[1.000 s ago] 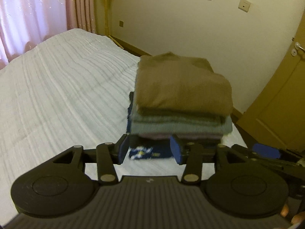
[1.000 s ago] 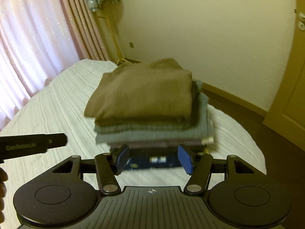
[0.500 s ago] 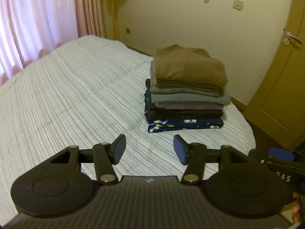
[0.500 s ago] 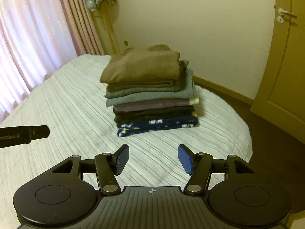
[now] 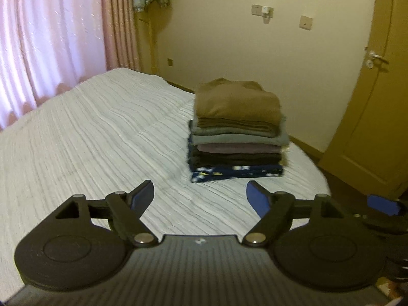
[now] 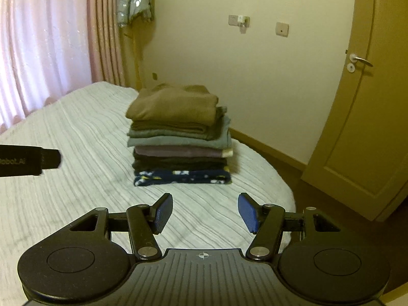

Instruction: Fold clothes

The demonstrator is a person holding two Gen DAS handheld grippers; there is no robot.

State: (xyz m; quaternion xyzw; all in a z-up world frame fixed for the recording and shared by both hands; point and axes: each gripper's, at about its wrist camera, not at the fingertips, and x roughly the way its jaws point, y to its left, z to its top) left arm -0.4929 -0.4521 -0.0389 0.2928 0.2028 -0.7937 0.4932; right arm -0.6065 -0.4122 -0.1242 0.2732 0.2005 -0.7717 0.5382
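On bed (image 5: 89,137), near its far corner — stack of folded clothes (image 5: 237,132), brown garment topmost, navy patterned piece lowest. Left gripper (image 5: 200,196): jaws opening, nothing between. Right gripper (image 6: 204,211): pads apart, empty — both short of the stack.

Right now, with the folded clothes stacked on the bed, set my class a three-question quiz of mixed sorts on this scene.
1. True or false: the brown garment tops the stack.
2. Which garment lies lowest? A) grey-green B) navy patterned C) mauve
3. Fill in: the right gripper holds ____ between its fingers.

Key:
1. True.
2. B, the navy patterned garment, resting on the white bedspread.
3. Nothing; the left gripper is empty too, its fingers opening.
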